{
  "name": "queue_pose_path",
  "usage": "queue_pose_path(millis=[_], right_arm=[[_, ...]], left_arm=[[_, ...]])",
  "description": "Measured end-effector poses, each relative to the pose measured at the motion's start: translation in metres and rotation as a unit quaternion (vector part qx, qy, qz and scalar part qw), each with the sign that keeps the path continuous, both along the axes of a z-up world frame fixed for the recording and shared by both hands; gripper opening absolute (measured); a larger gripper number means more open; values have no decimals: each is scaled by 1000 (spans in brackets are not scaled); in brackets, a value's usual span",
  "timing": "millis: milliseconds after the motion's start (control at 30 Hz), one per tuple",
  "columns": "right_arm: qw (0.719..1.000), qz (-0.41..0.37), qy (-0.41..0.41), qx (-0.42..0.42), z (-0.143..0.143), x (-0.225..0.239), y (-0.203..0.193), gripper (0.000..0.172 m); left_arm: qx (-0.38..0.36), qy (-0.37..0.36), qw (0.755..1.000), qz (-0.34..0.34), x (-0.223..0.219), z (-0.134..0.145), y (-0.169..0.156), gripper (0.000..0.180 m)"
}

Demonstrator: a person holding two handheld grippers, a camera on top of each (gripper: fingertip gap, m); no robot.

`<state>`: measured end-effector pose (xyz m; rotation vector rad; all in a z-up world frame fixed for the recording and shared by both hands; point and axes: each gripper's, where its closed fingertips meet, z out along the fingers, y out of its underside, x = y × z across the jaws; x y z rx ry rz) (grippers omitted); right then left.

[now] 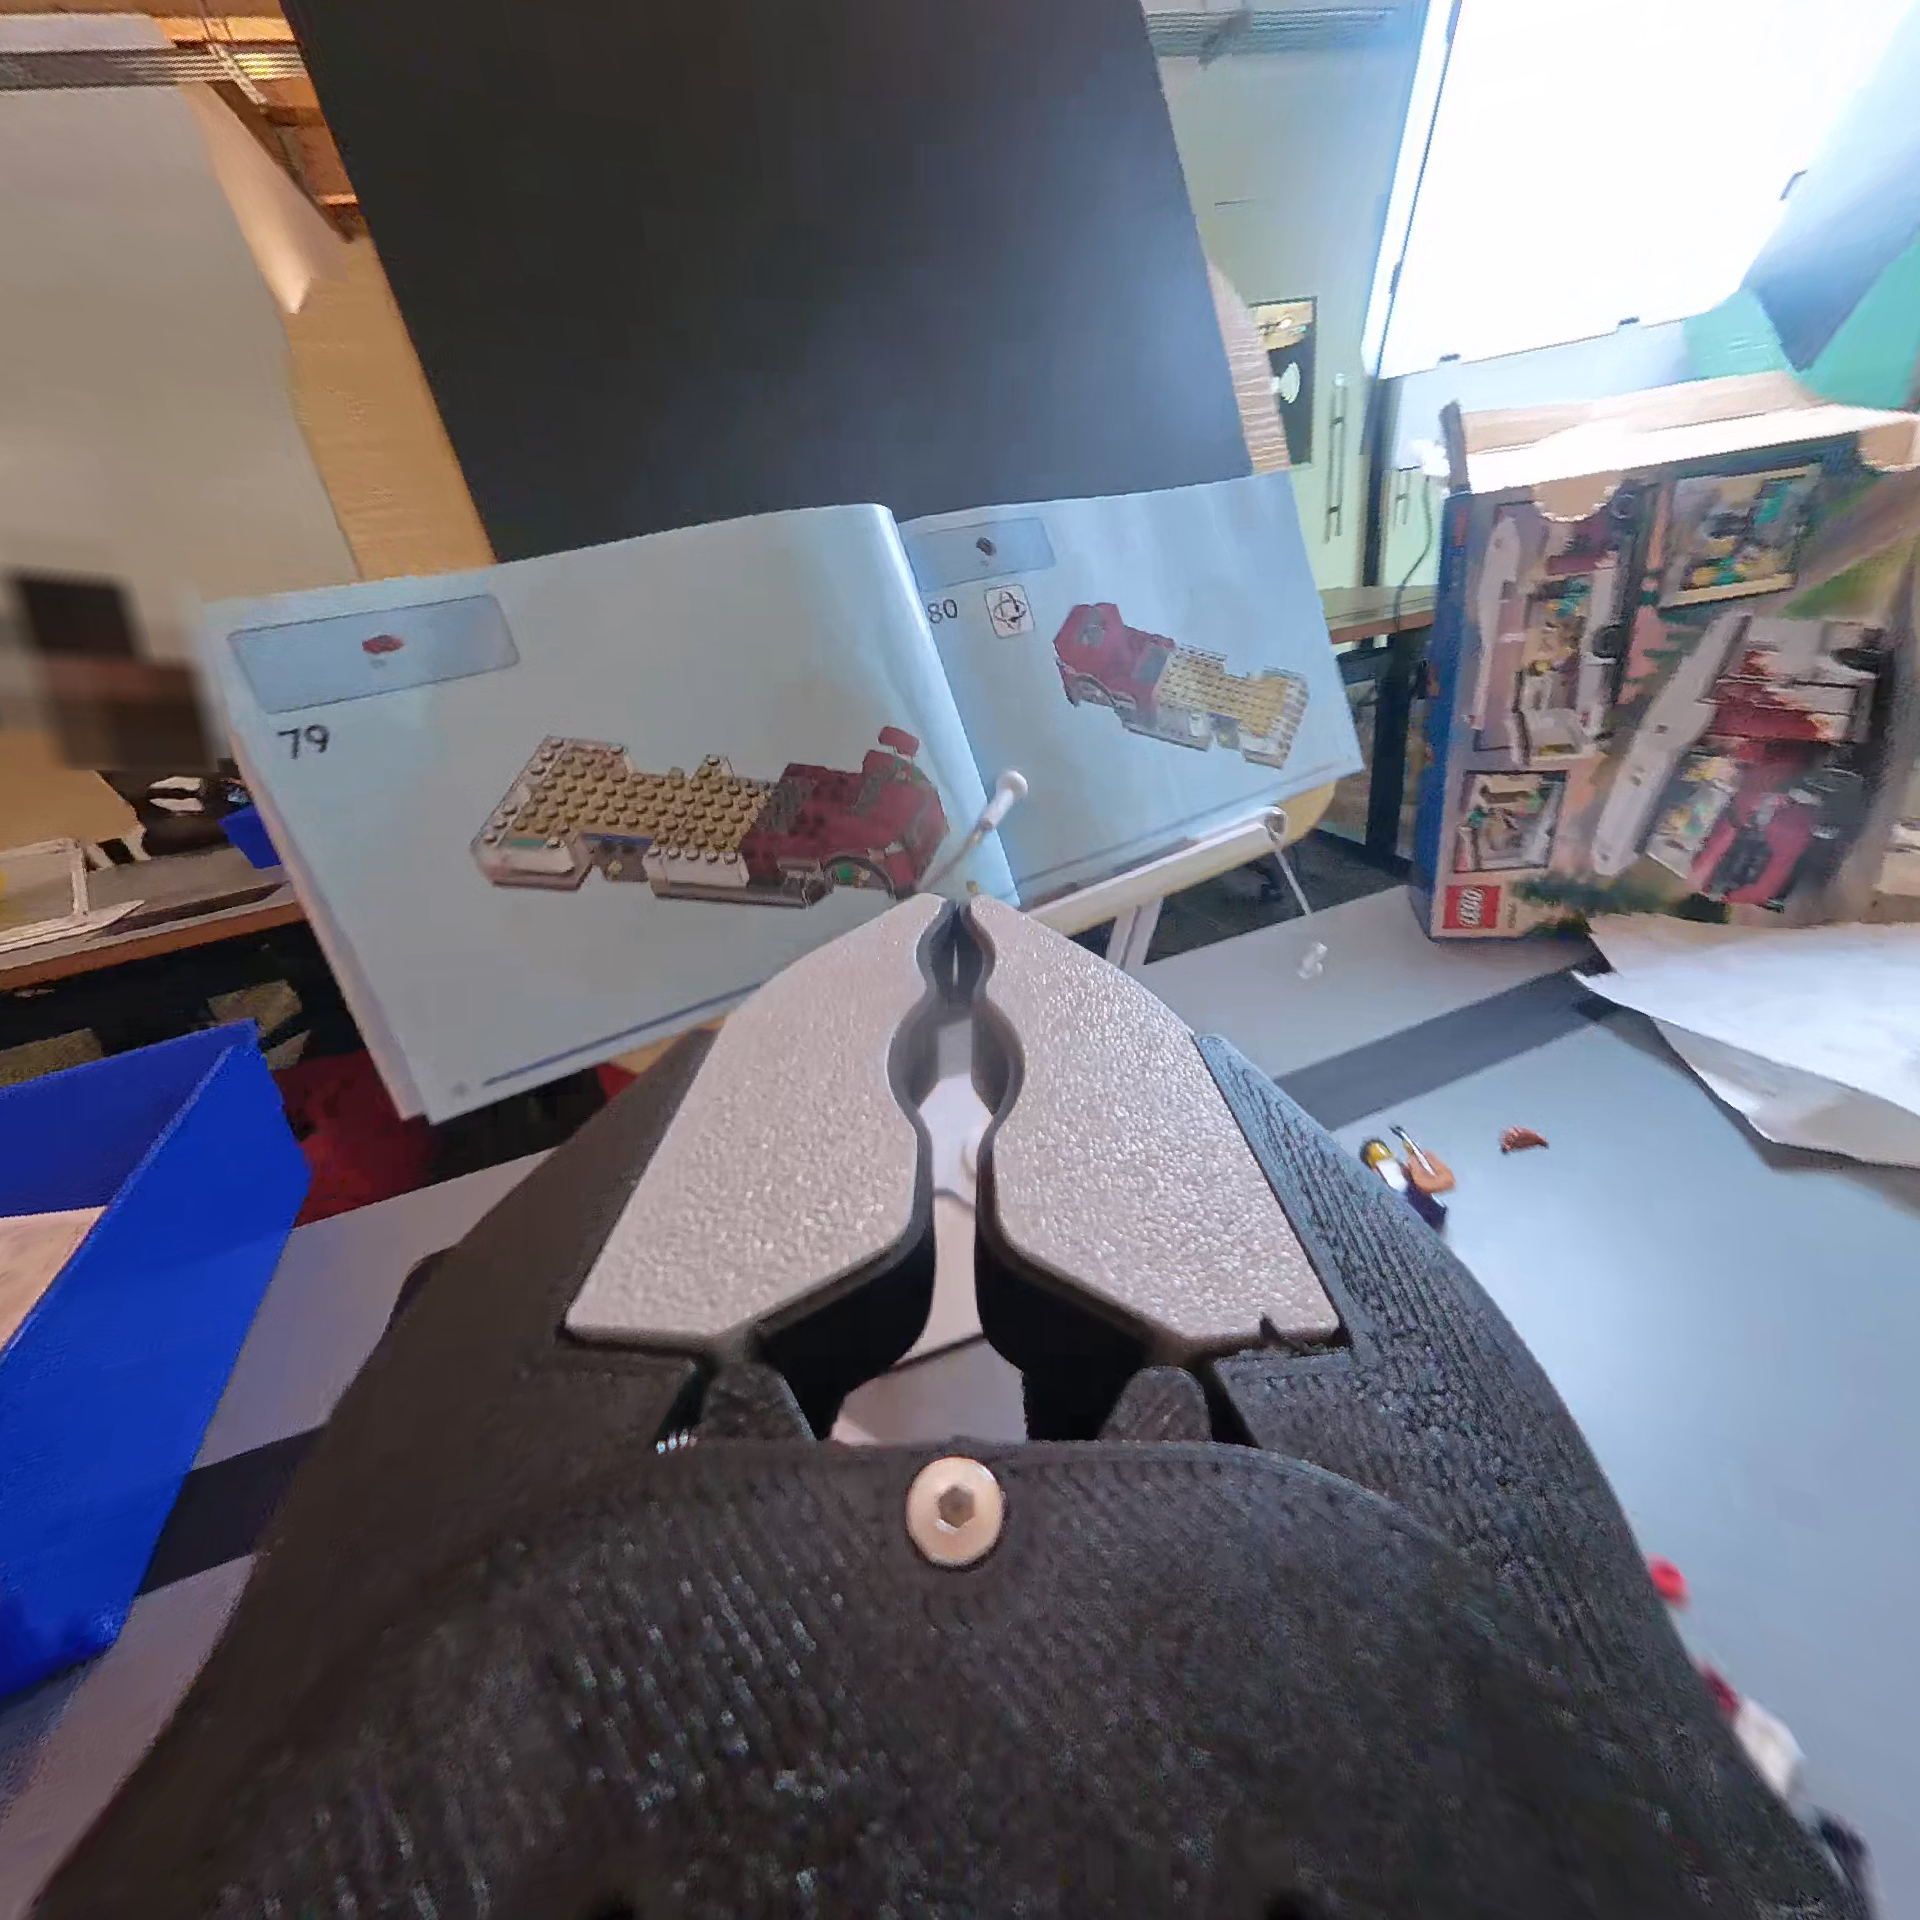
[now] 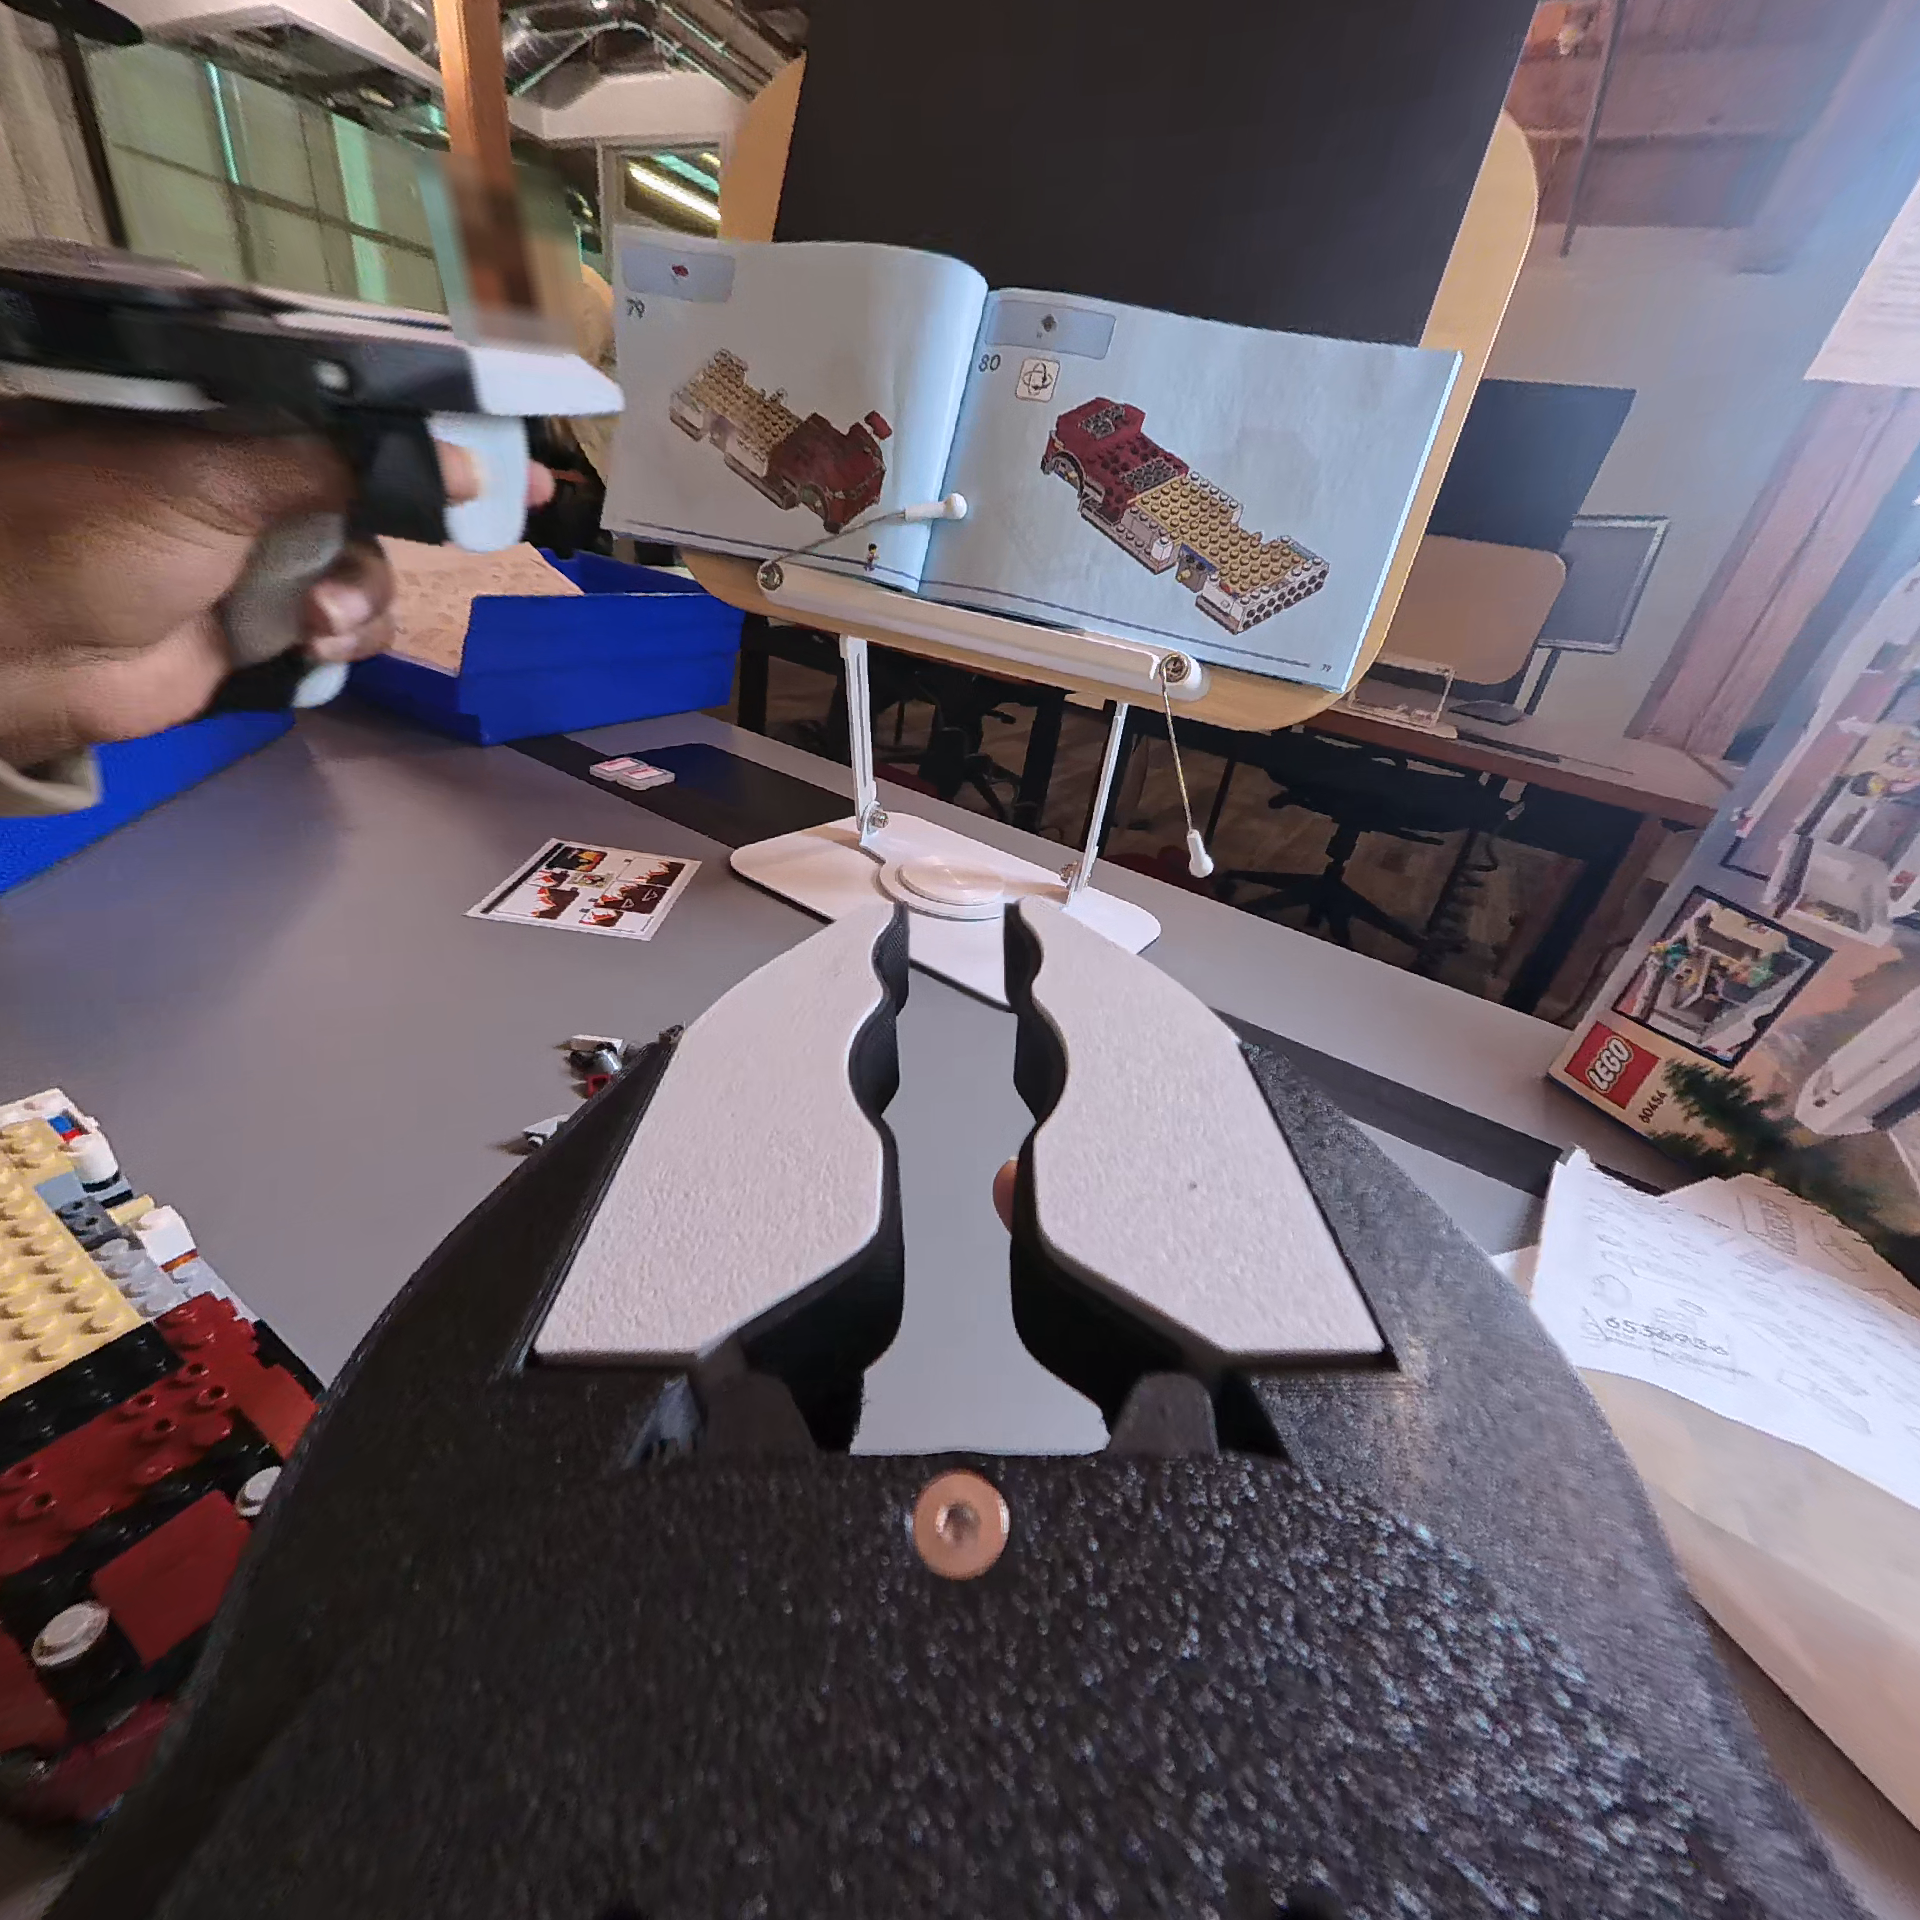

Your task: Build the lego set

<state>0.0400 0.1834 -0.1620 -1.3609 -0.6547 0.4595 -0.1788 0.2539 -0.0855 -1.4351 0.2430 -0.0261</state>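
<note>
My left gripper (image 1: 958,916) is shut, its fingertips meet and nothing shows between them. It hangs in the air in front of an open instruction booklet (image 1: 623,779) on a white stand. My right gripper (image 2: 956,925) is open with nothing between the pads. It hovers over the grey table (image 2: 312,1039) just before the stand's white base (image 2: 810,862). The booklet (image 2: 1195,457) is straight ahead of it. A partly built tan, dark red and black brick model (image 2: 94,1351) lies at its lower left. A hand (image 2: 156,582) holds the left gripper at the upper left of the right wrist view.
Blue bins (image 1: 135,1299) (image 2: 582,644) stand at the left. A toy set box (image 1: 1662,707) (image 2: 1683,1070) and white paper (image 1: 1766,1039) (image 2: 1745,1330) lie at the right. A sticker sheet (image 2: 587,888) and small loose pieces (image 2: 592,1055) (image 1: 1413,1169) lie on the table.
</note>
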Motion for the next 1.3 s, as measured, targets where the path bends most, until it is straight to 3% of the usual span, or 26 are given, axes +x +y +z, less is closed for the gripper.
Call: queue_pose_path(millis=[167, 333, 567, 867, 1133, 1300], right_arm=[[1000, -4, 10, 7, 9, 5, -1, 18], [1000, -6, 12, 4, 9, 10, 4, 18], [1000, -10, 12, -1, 7, 13, 7, 18], [1000, -7, 5, -4, 4, 10, 7, 18], [1000, -6, 6, -6, 3, 9, 7, 18], [1000, -7, 3, -7, 2, 9, 7, 18]], left_arm=[[-18, -9, 999, 49, 4, -1, 69, 0], [-33, -10, 998, 58, 5, -7, 94, 0], [-42, -8, 997, 63, 2, -15, 100, 0], [-29, -14, 997, 71, -11, -5, 97, 0], [12, -36, 989, 142, -88, 41, 87, 0], [20, -30, 986, 162, -112, 50, 82, 0]])
